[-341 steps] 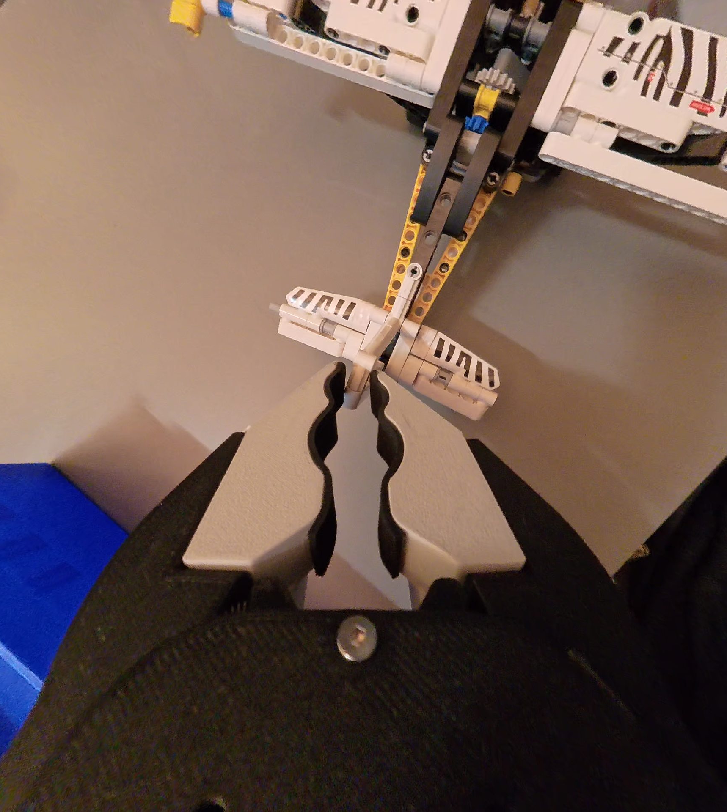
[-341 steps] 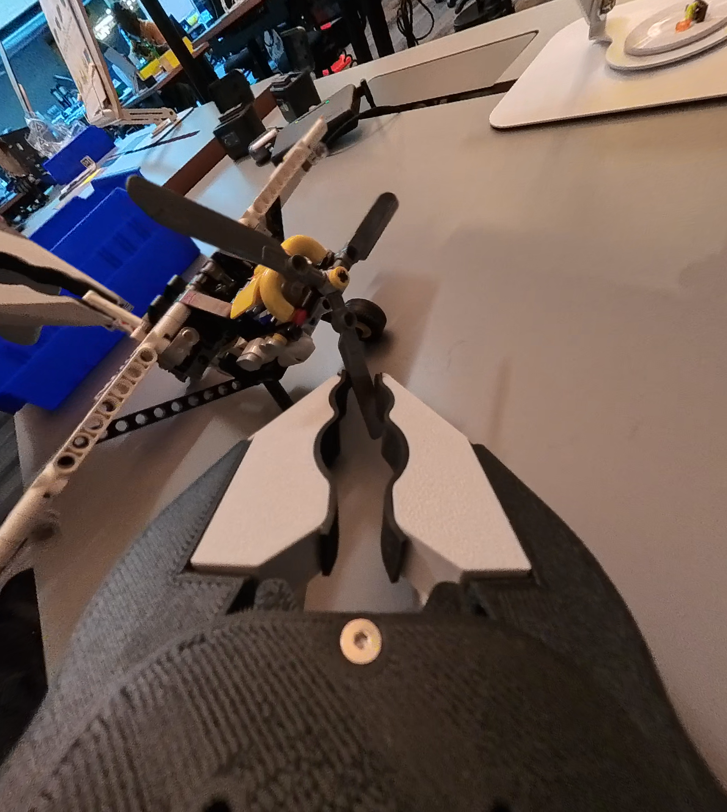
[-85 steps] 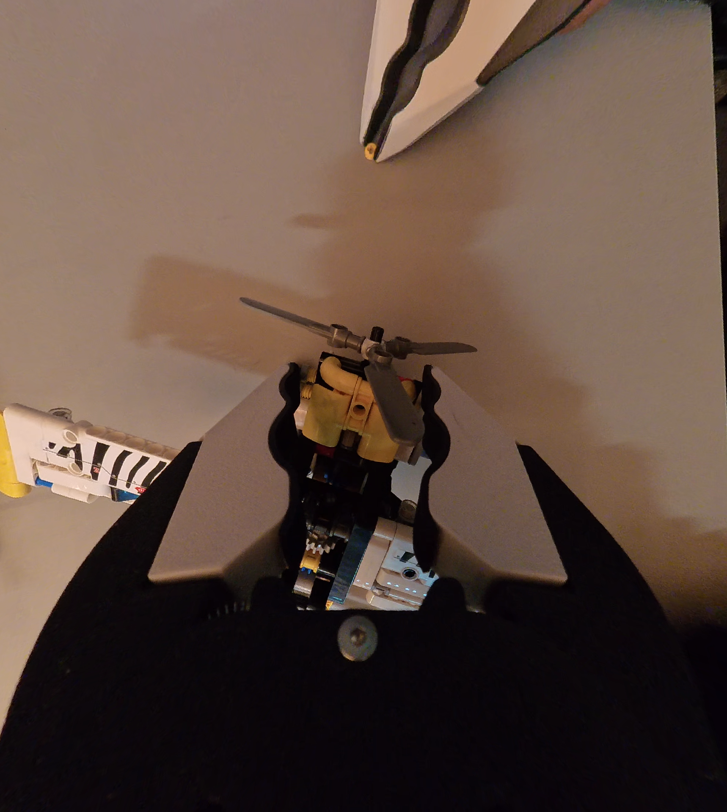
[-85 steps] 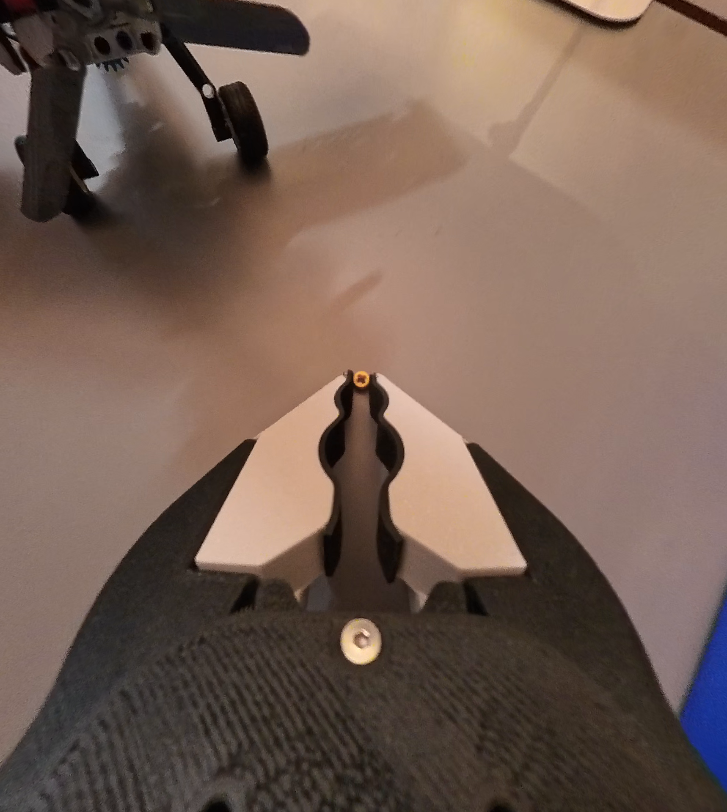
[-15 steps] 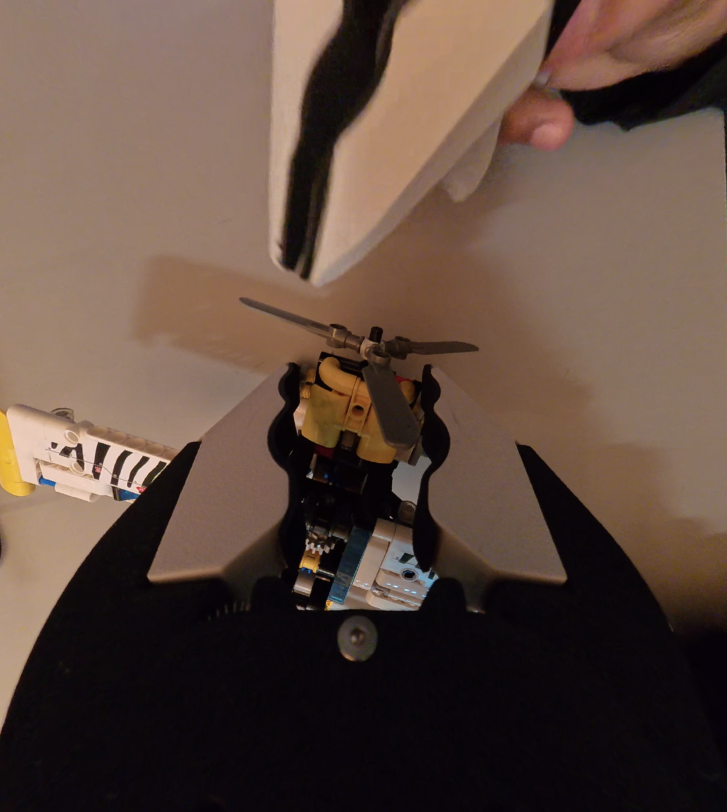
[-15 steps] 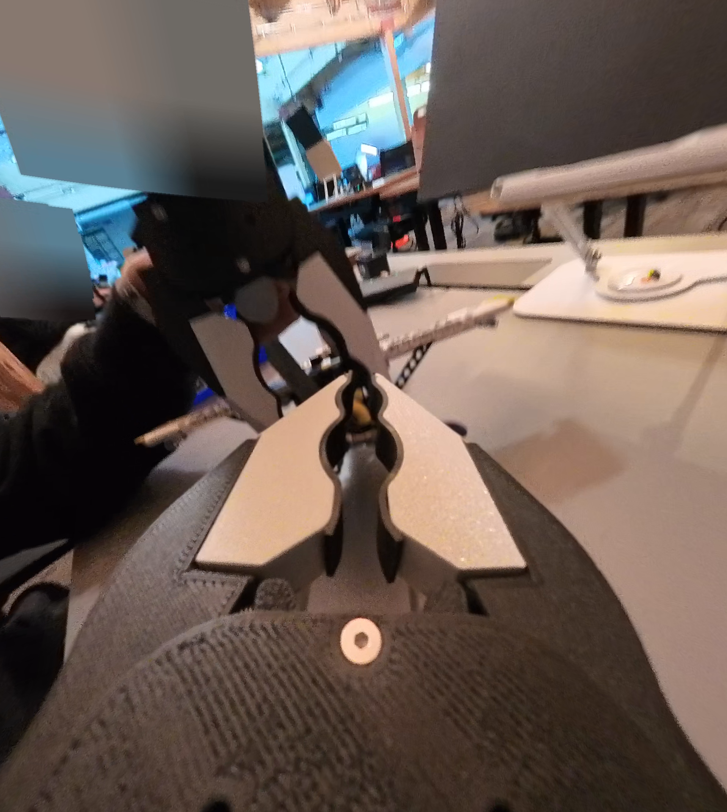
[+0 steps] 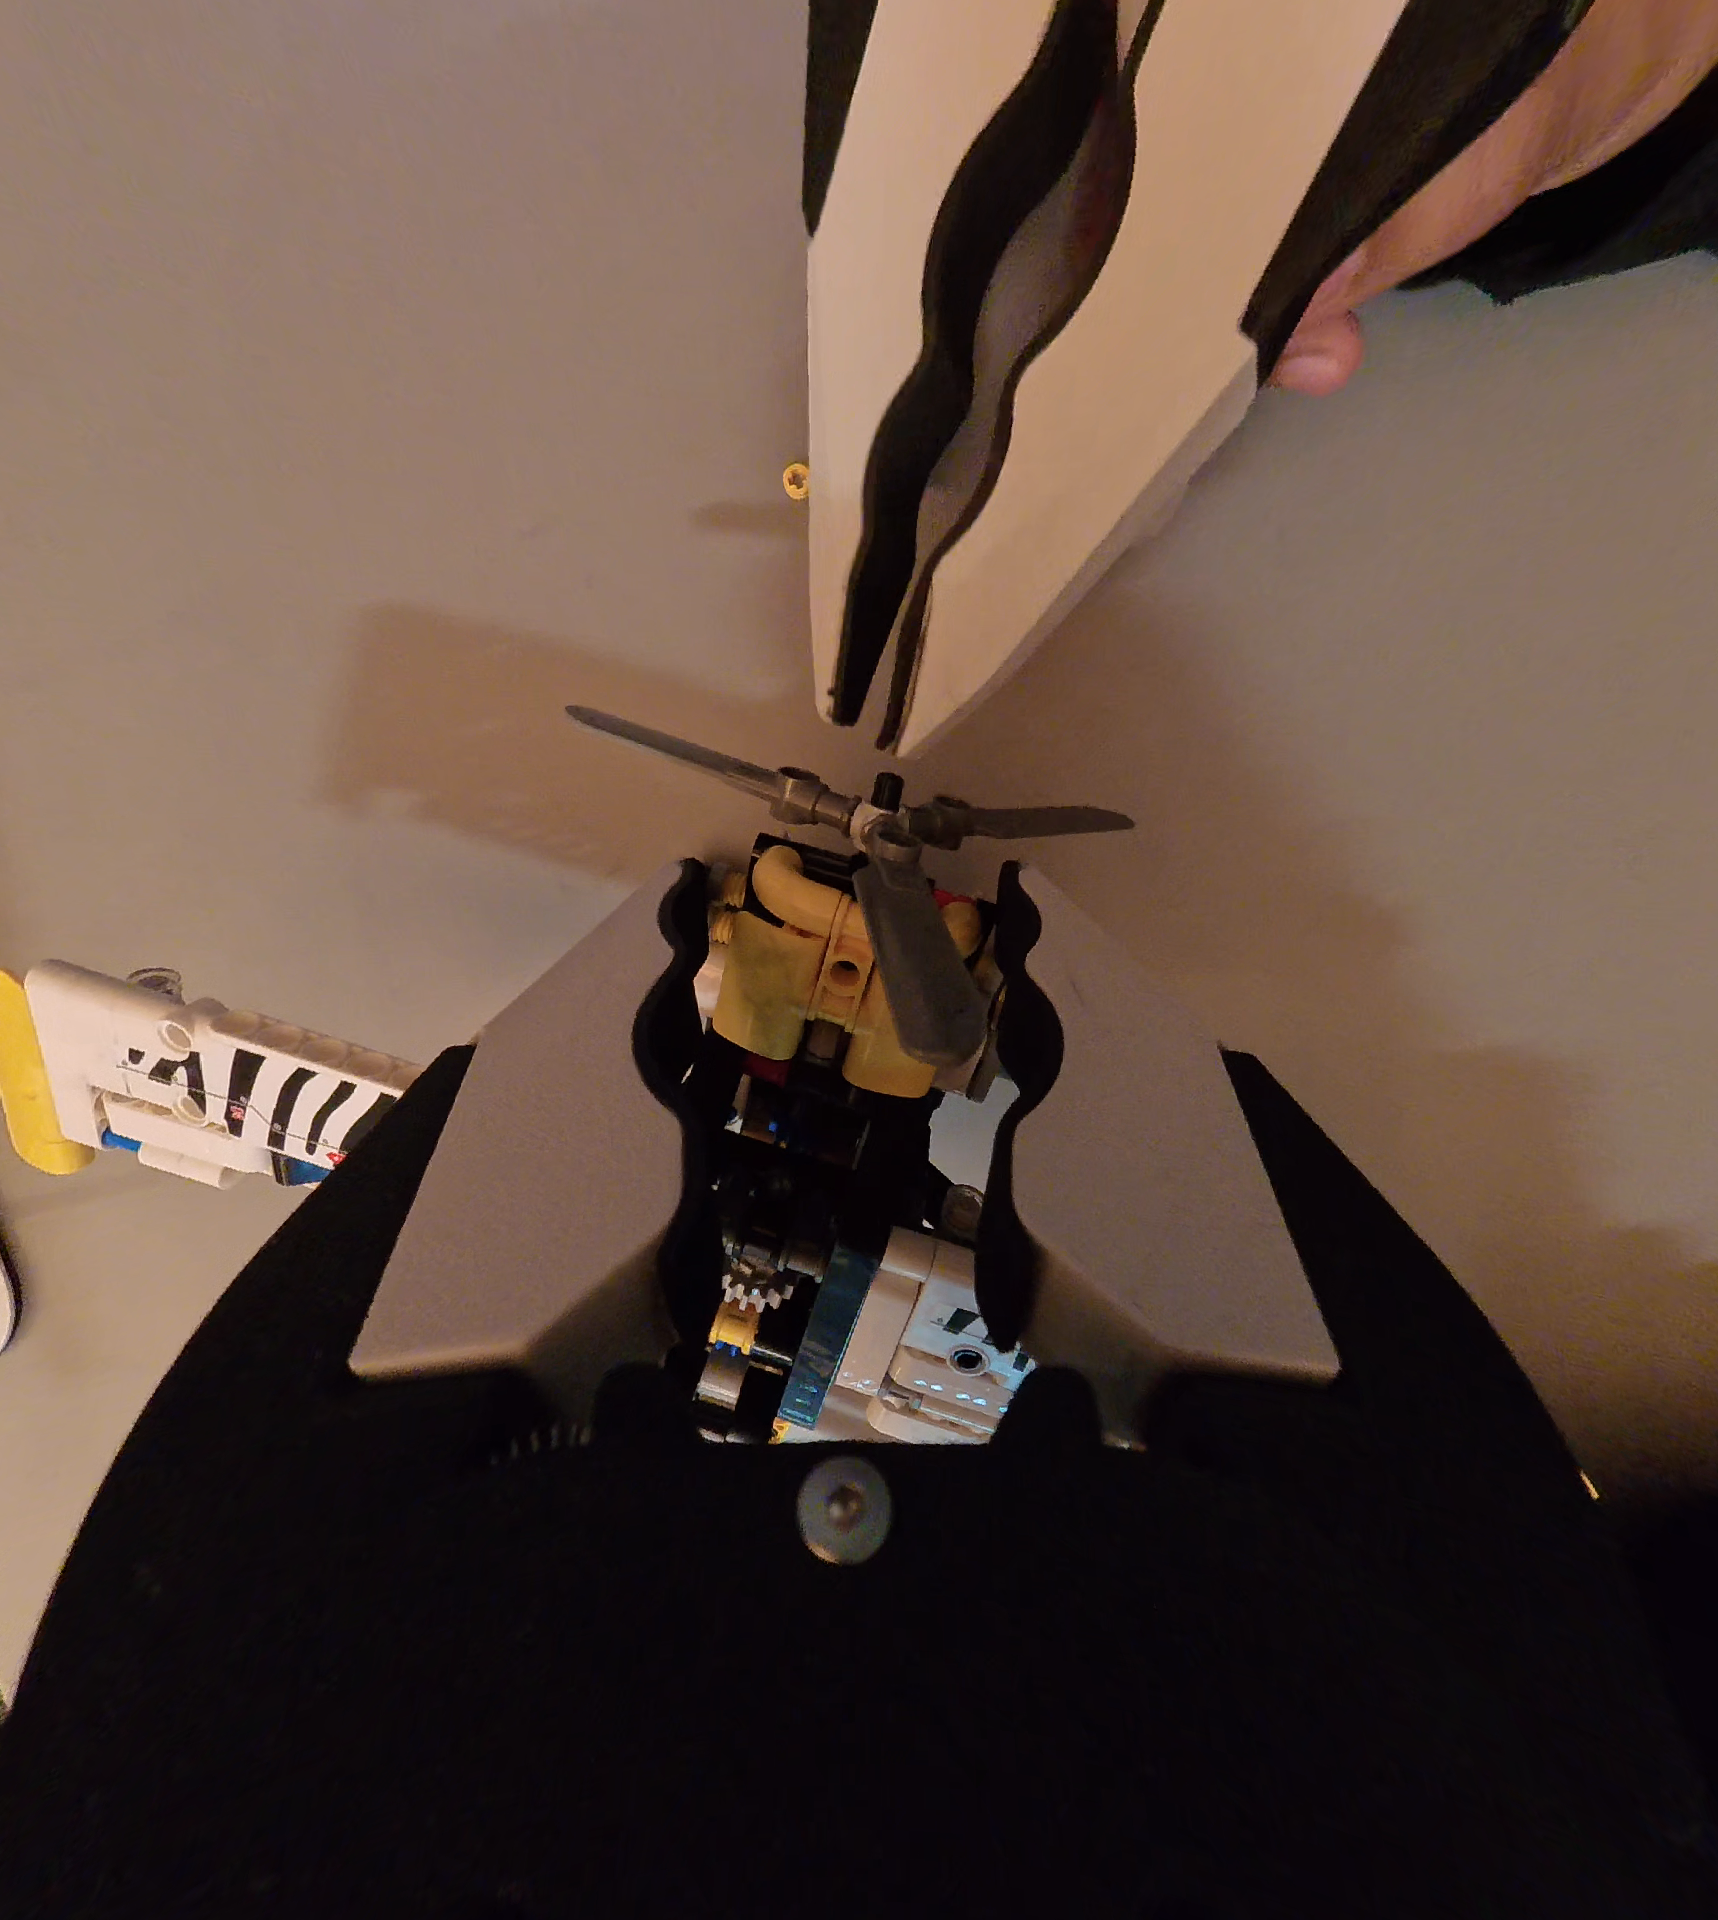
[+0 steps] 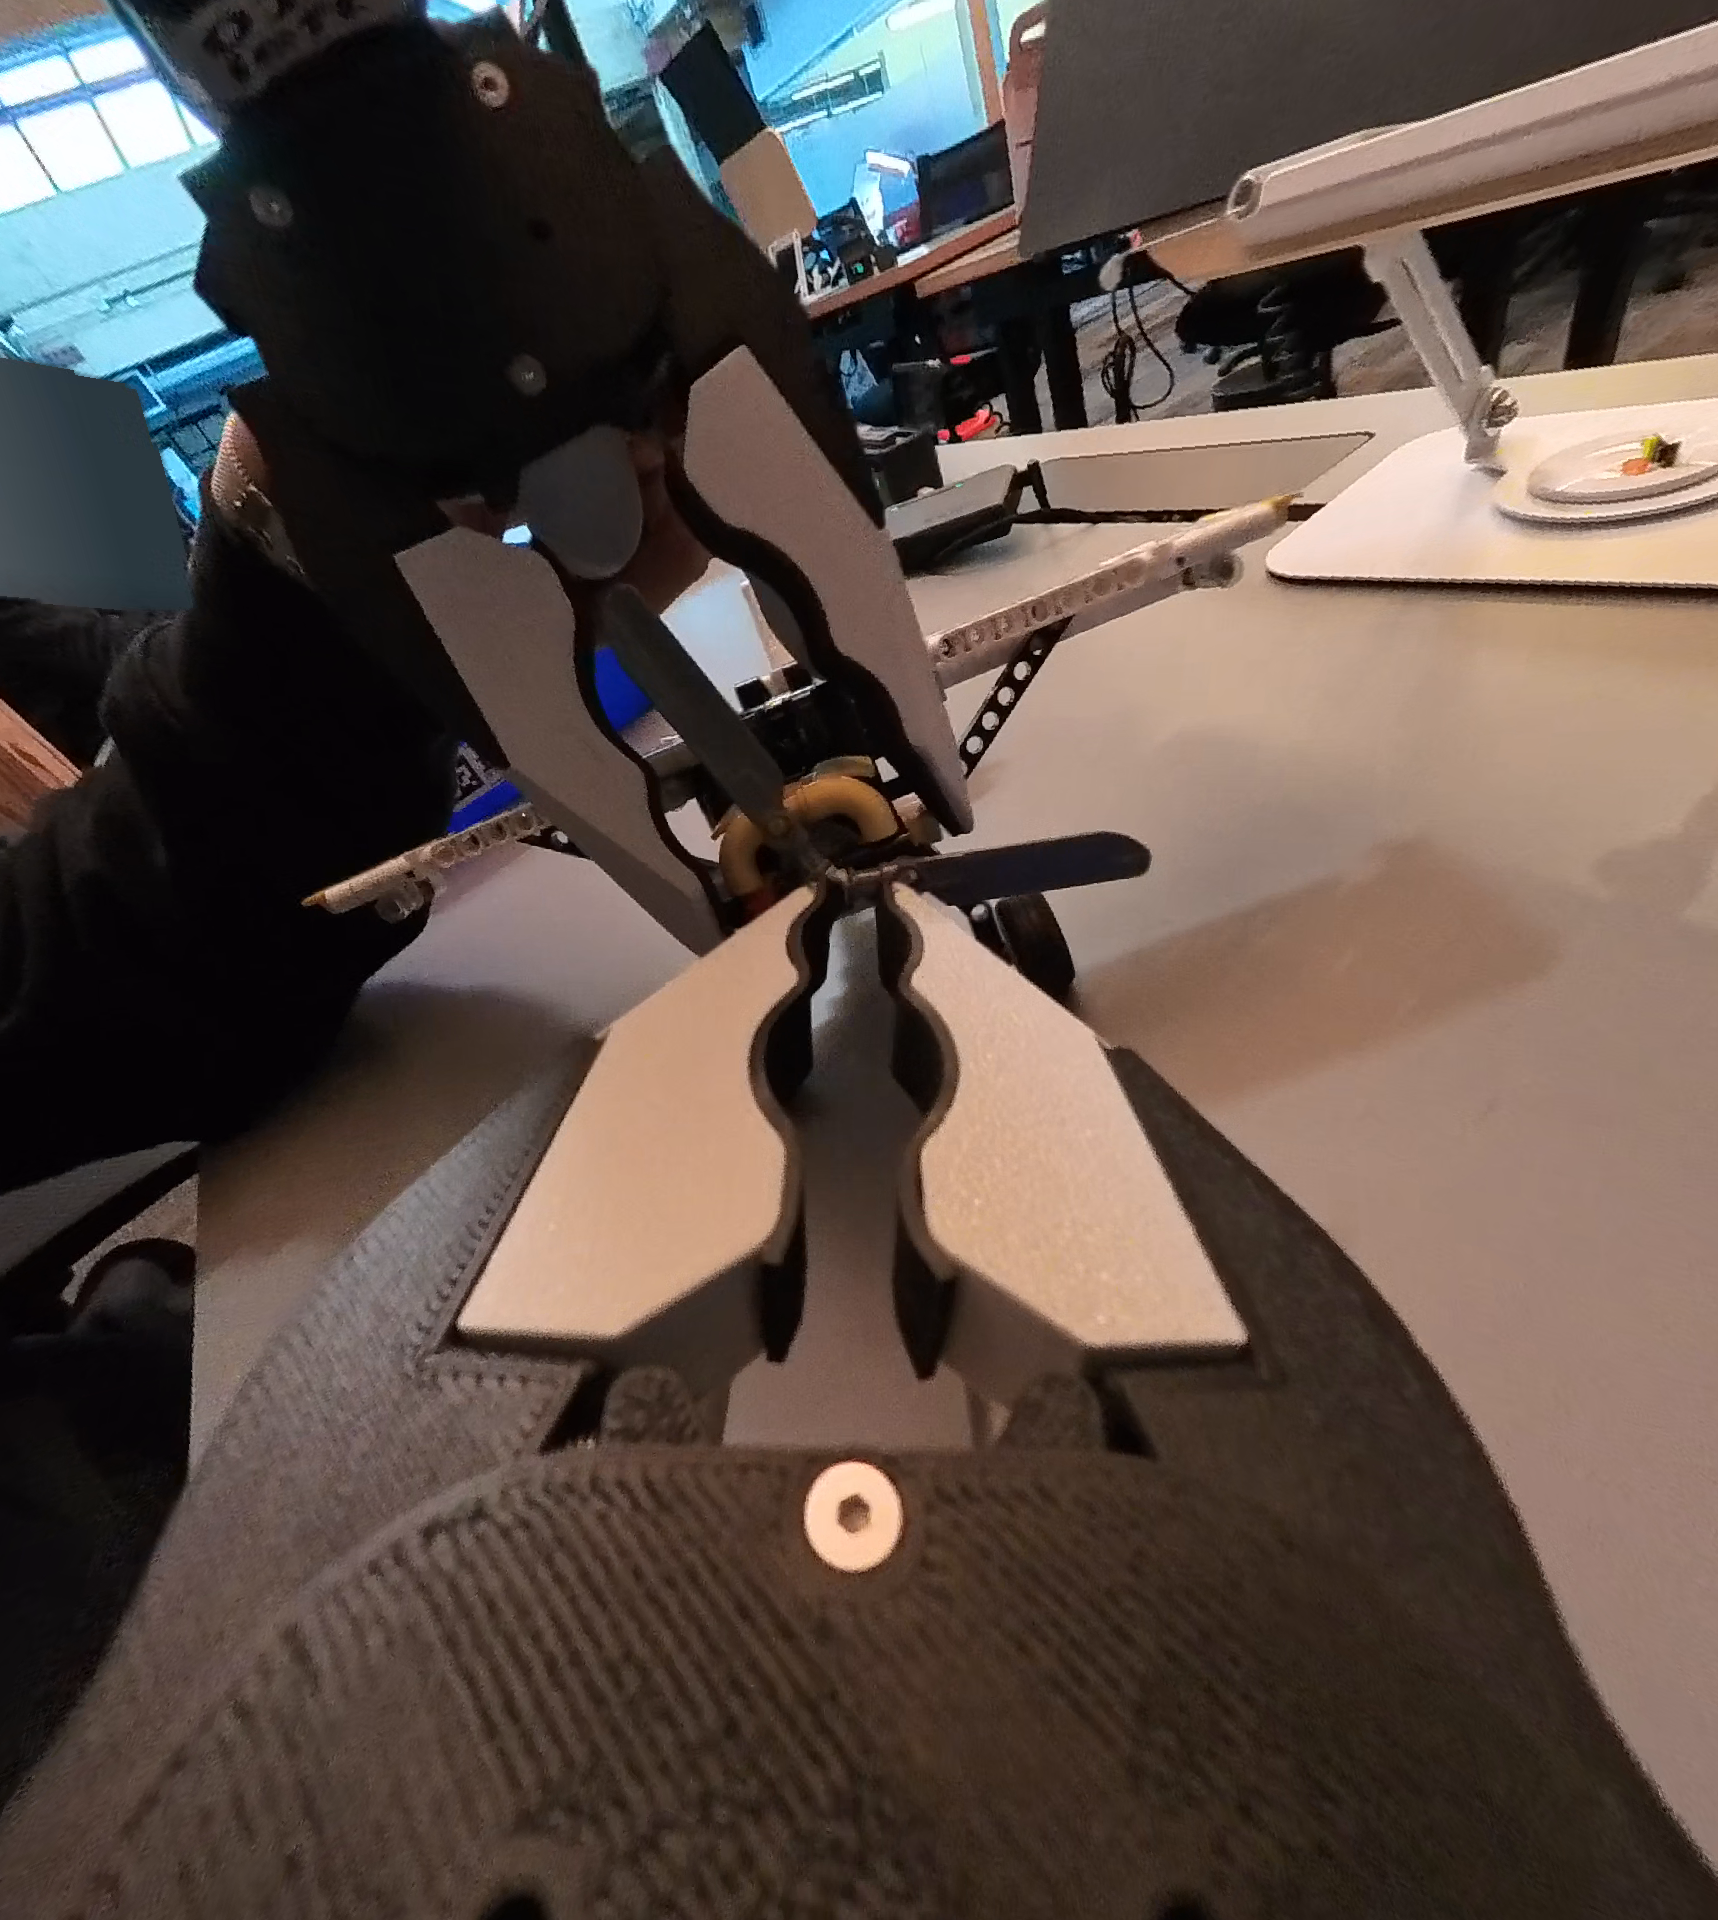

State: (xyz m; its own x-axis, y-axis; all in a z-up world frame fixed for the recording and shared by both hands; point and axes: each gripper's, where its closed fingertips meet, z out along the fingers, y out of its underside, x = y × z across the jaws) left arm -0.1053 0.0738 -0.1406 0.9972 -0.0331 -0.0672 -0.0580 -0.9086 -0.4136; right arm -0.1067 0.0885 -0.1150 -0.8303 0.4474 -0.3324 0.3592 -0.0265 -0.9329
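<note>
Already, the toy plane's yellow nose [image 7: 793, 997] was clamped by the left gripper [image 7: 850, 883]. The right gripper [image 8: 850, 902], narrowly parted and empty, was held at 12 o'clock of the propeller hub [image 7: 881, 821].

Plane's tail [image 7: 839, 1382] behind left gripper [image 7: 850, 883]

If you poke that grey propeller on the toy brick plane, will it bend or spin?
The grey three-blade propeller probably spins: it sits on a black centre pin. Its thin plastic blades look stiff, though they might pop off. The brick plane, clamped in the left gripper, likely stays put.
</note>
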